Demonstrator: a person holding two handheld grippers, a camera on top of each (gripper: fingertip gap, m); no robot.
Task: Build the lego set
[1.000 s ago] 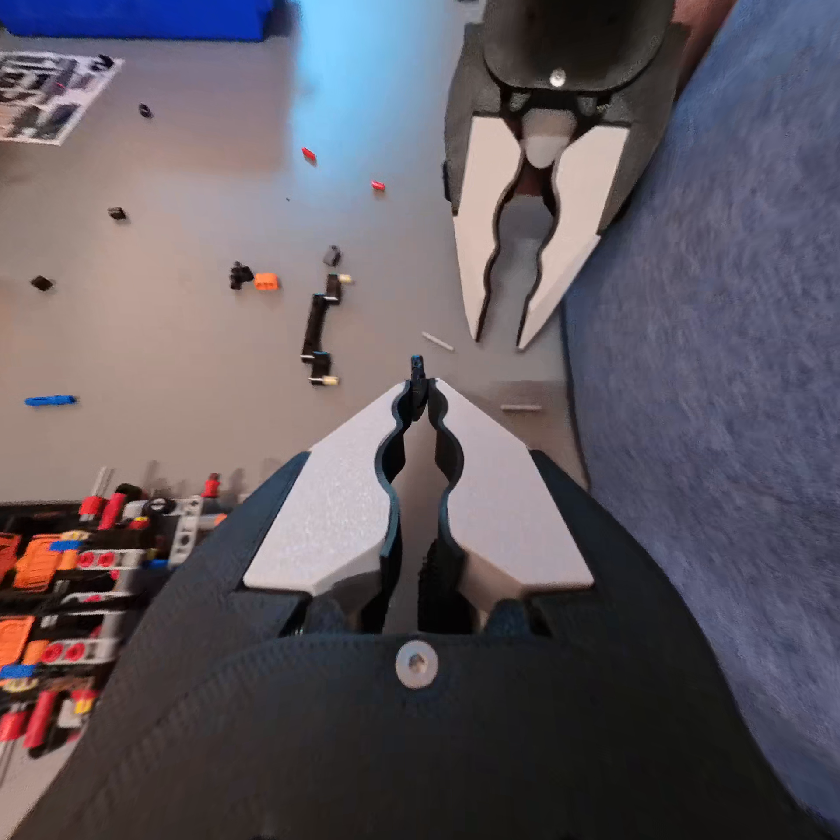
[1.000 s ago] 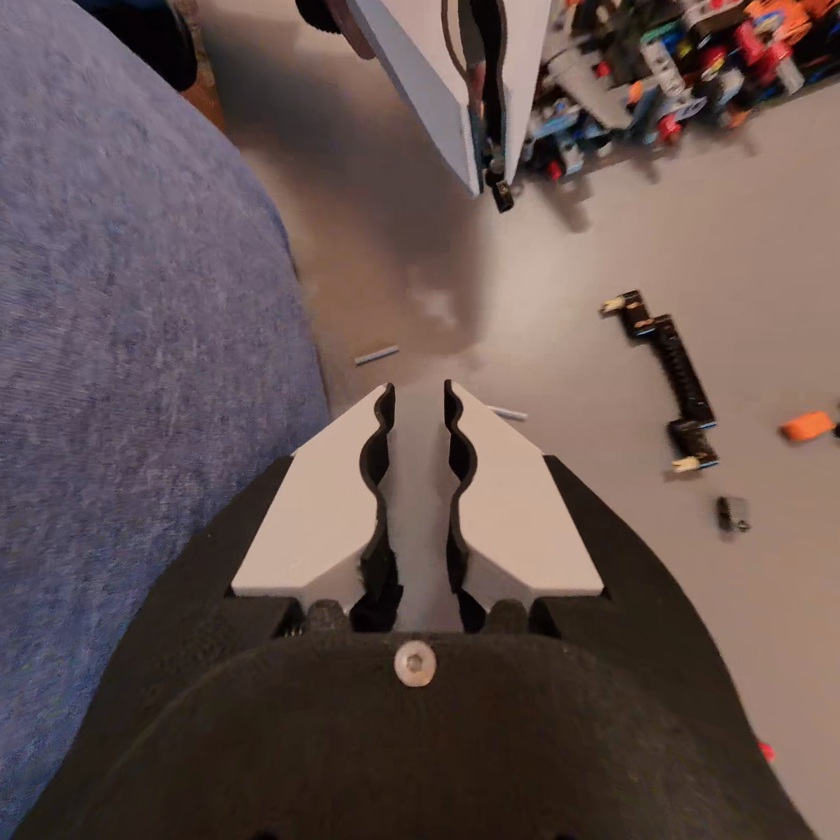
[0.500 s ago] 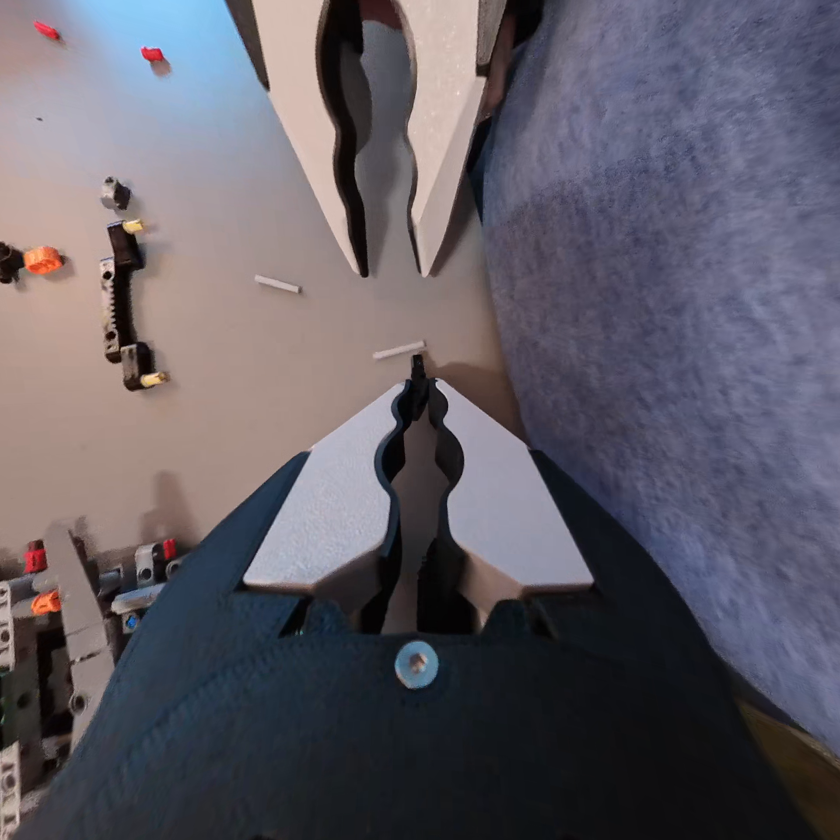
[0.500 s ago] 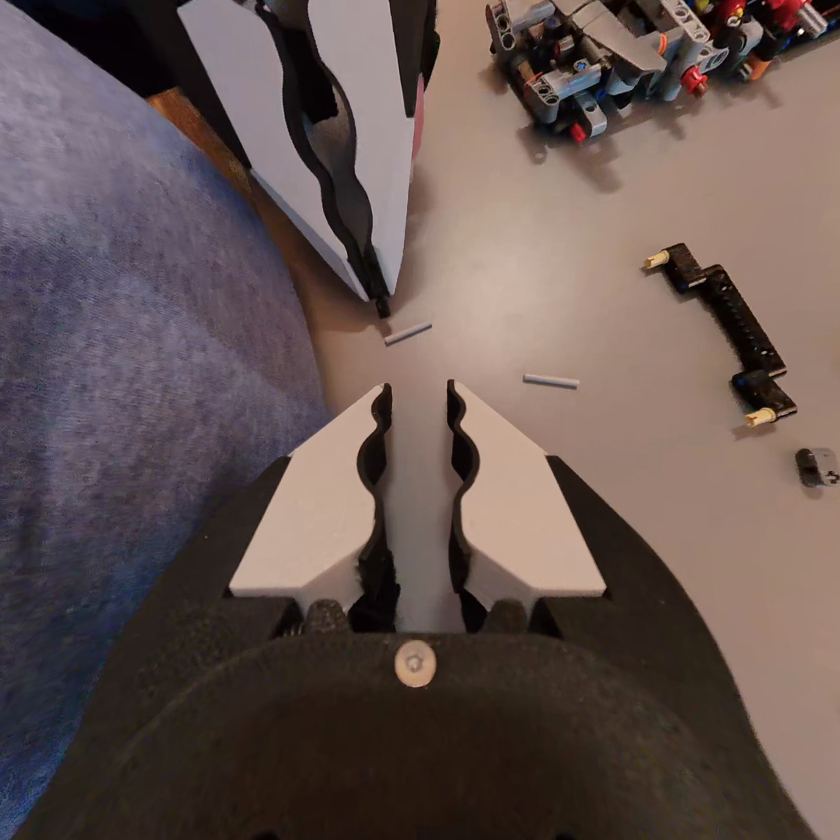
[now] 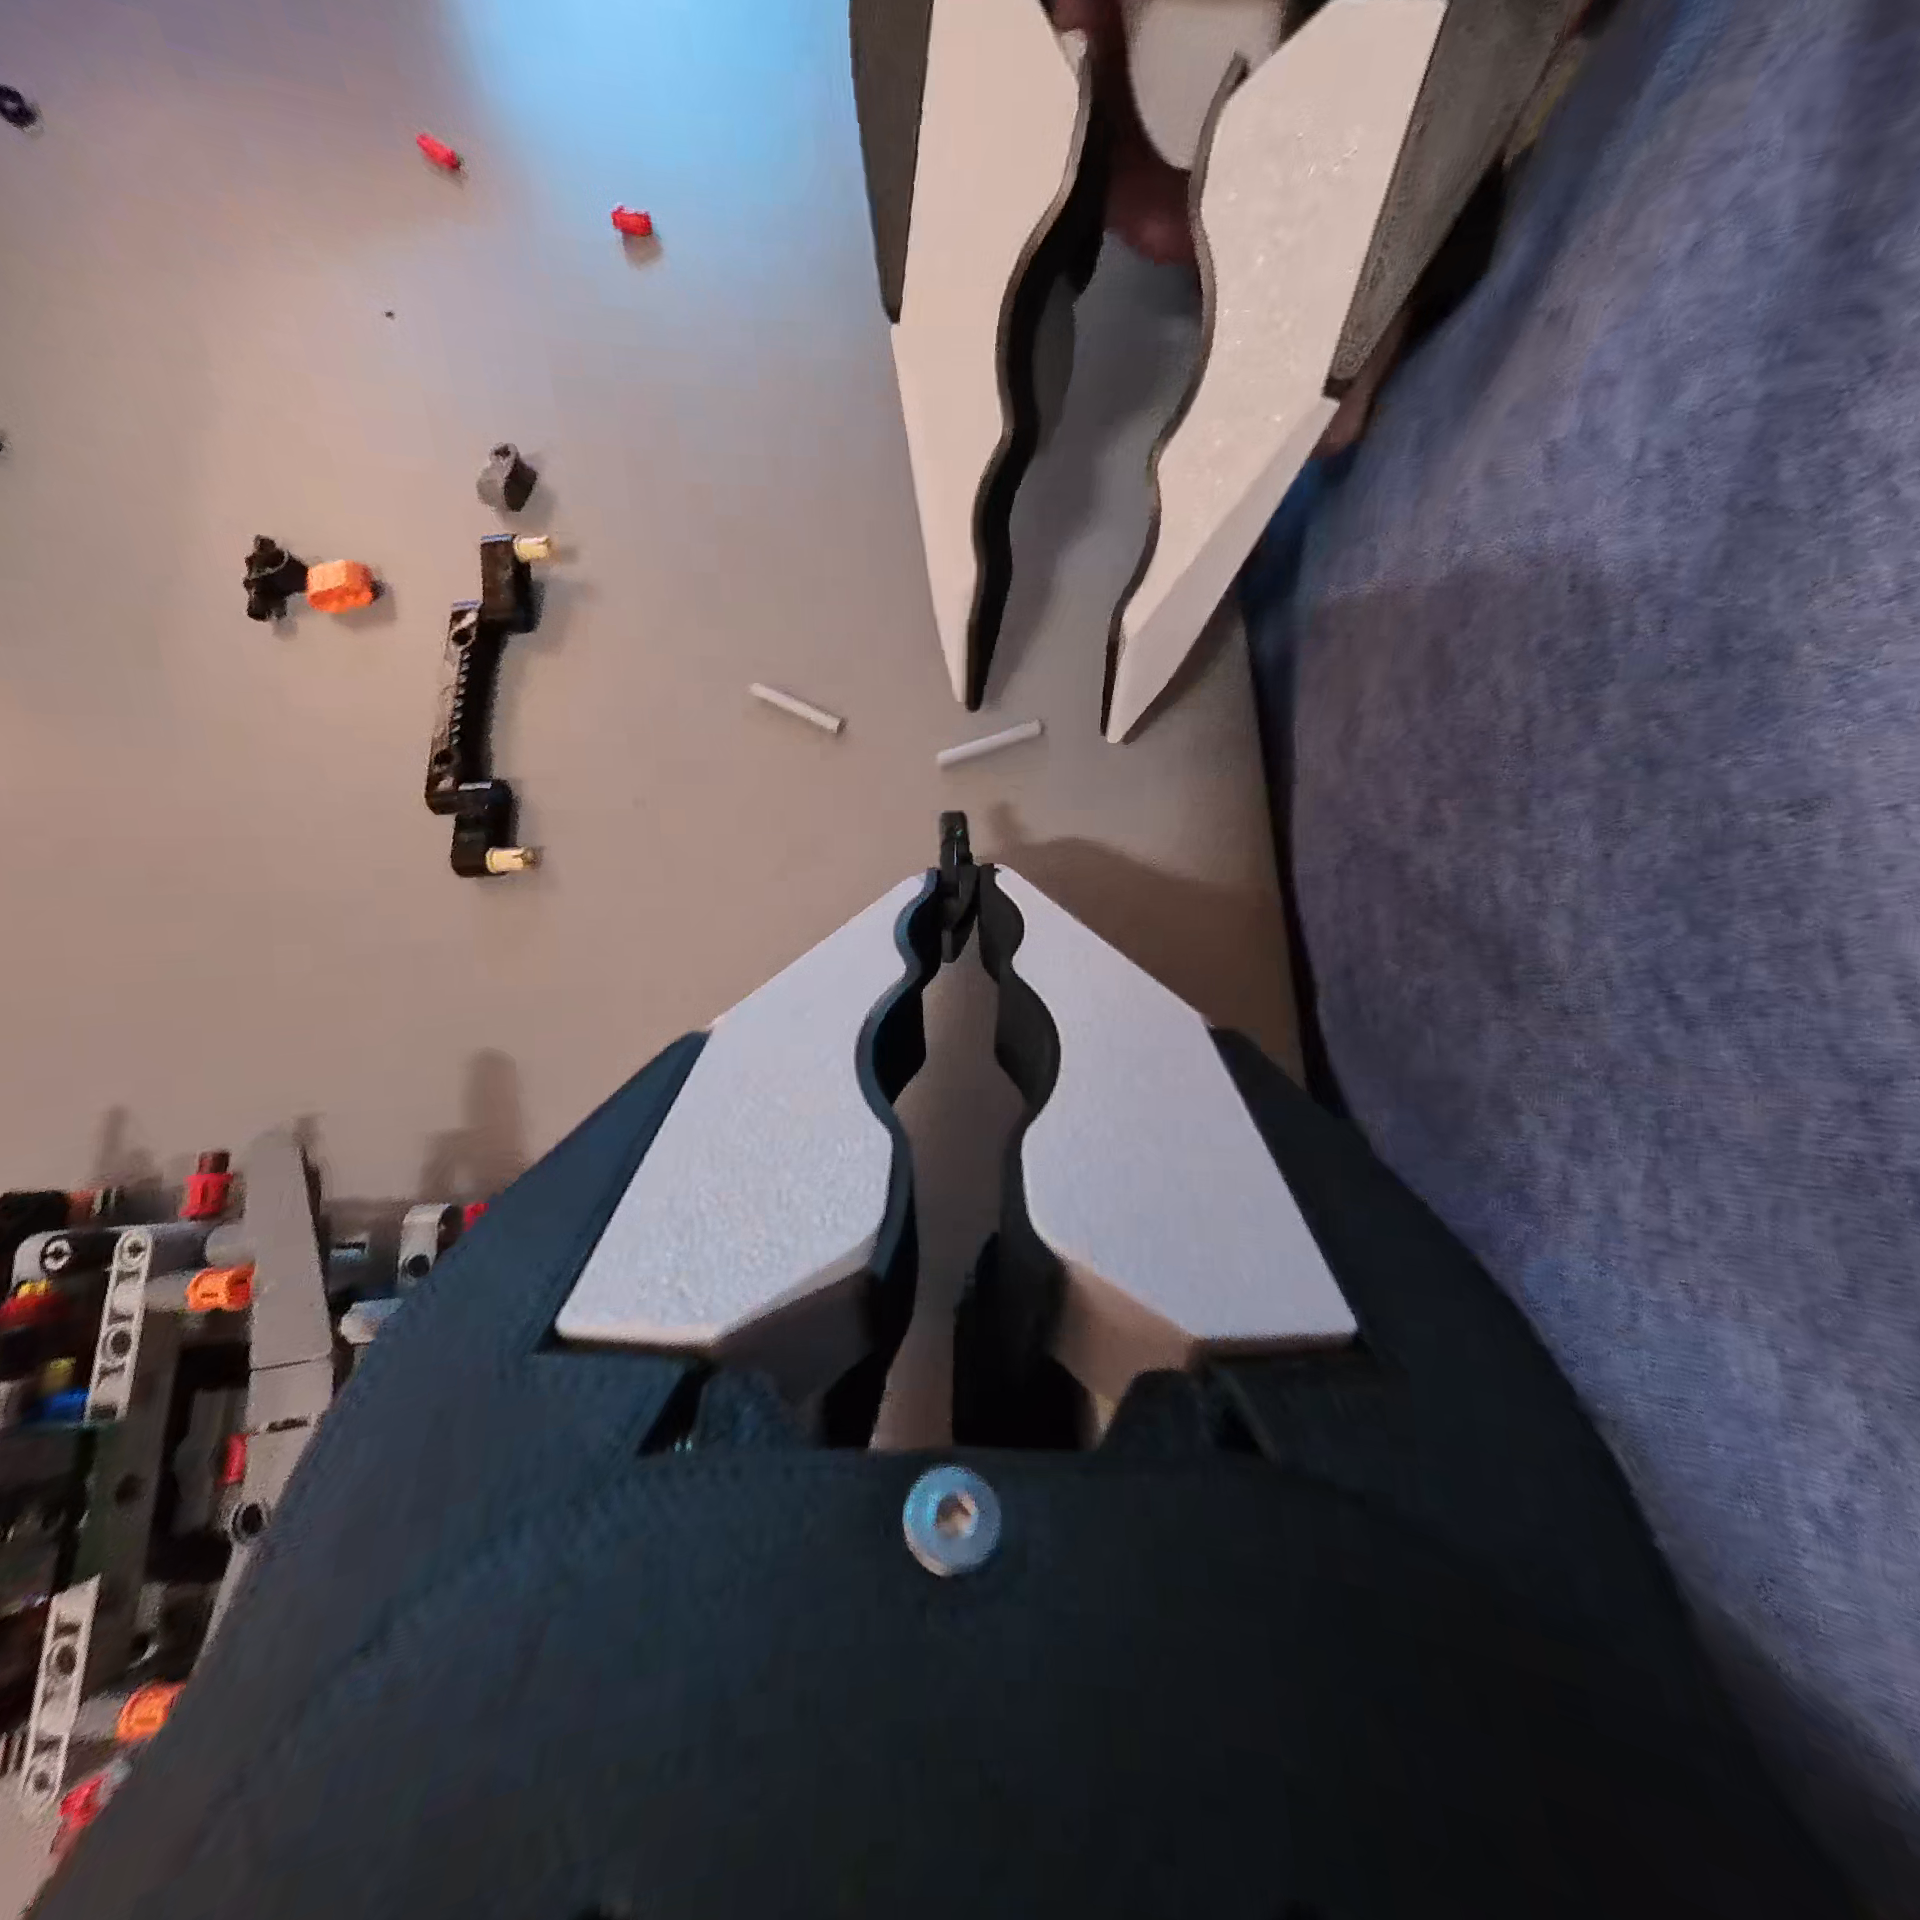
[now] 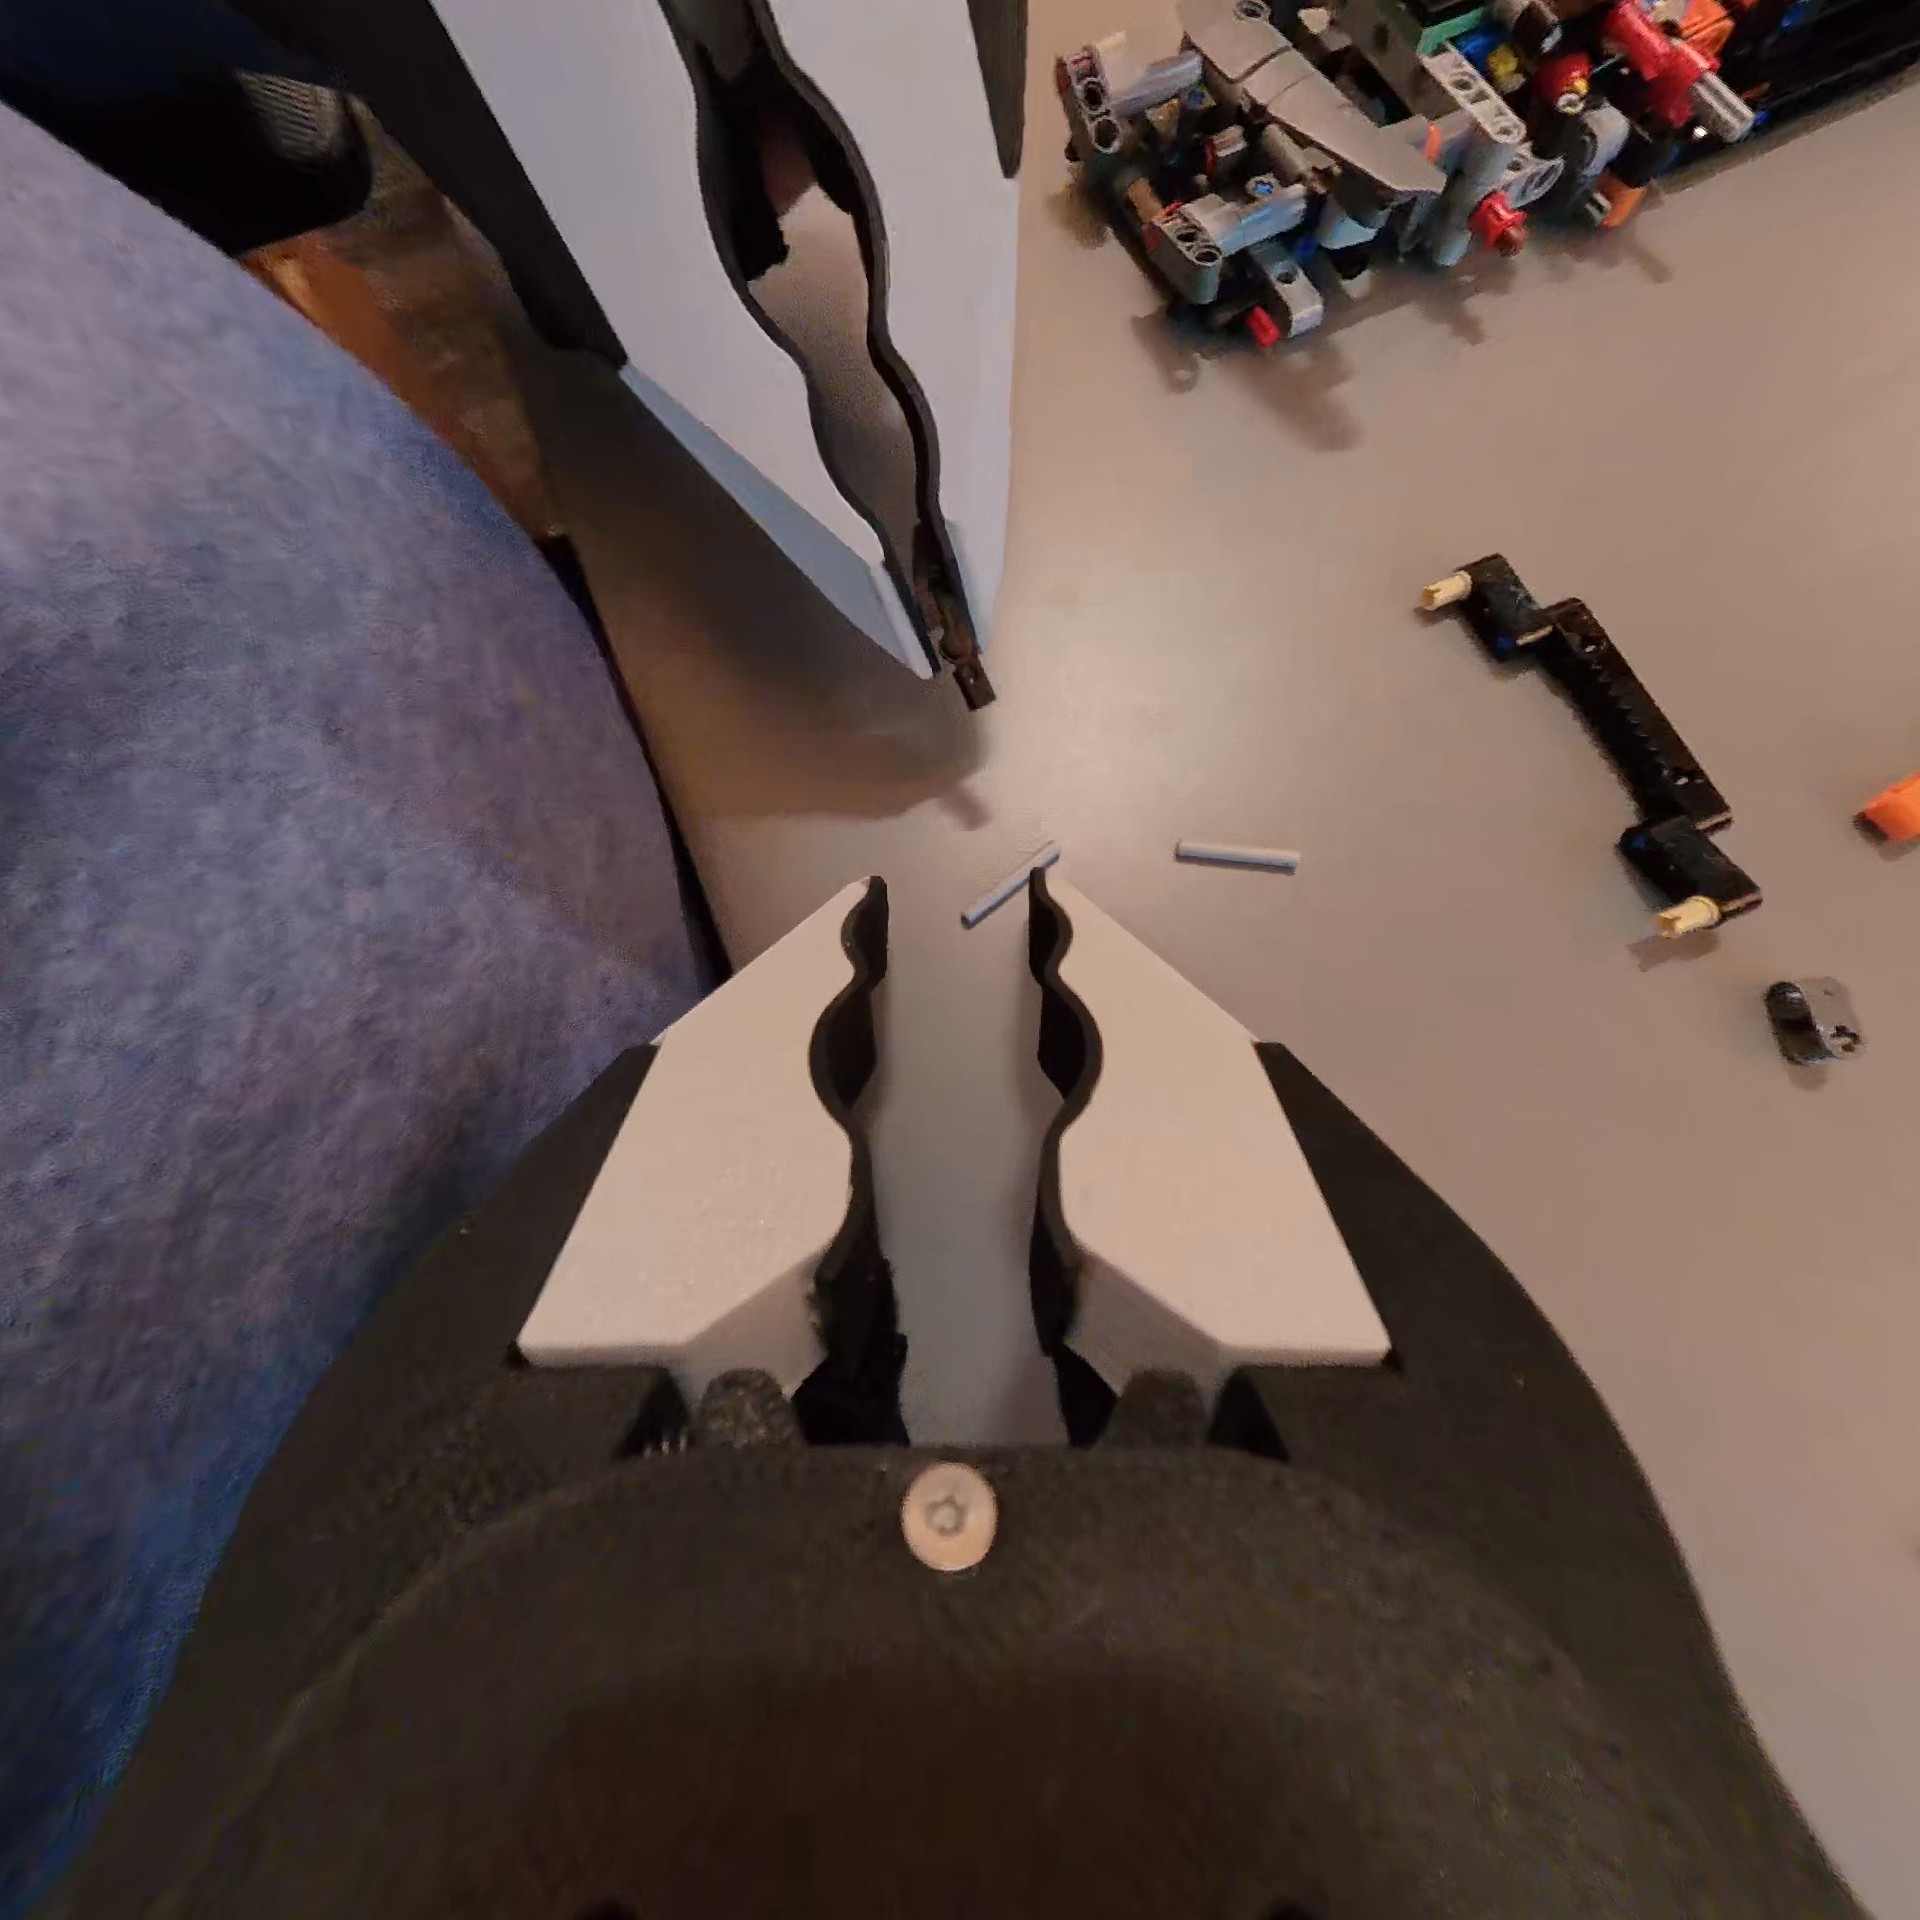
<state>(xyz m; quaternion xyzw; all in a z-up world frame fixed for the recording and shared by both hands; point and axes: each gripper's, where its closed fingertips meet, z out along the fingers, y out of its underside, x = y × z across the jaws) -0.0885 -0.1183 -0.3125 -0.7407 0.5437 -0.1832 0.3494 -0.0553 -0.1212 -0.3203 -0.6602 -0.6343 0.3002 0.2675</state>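
My left gripper (image 5: 954, 883) is shut on a small black pin (image 5: 952, 844) that sticks out past its tips; it shows in the right wrist view (image 6: 974, 688) too. My right gripper (image 6: 956, 894) is open and empty, low over the grey table, and also appears in the left wrist view (image 5: 1039, 717). A light grey axle (image 6: 1008, 885) lies just ahead of its tips, partly between them. A second grey axle (image 6: 1236, 856) lies to the right. The two grippers face each other closely. The partly built lego model (image 6: 1382, 156) stands at the far right.
A black gear rack with tan pins (image 6: 1600, 727) lies on the table (image 6: 1247, 520), with a small dark grey connector (image 6: 1808, 1023) and an orange piece (image 6: 1896, 808) nearby. Small red pieces (image 5: 632, 220) lie farther off. A person's blue clothing (image 6: 260, 831) fills the side next to the table edge. The left gripper's tips are roughly 4 cm from the right gripper's. Both grippers' tips are roughly 15 cm from the small dark grey connector (image 6: 1808, 1023). It turns up in the left wrist view (image 5: 510, 471) as well.
My right gripper has moved forward to the near axle, which now lies at its tips. My left gripper has shifted with the pin still held; the model has come closer in both views.
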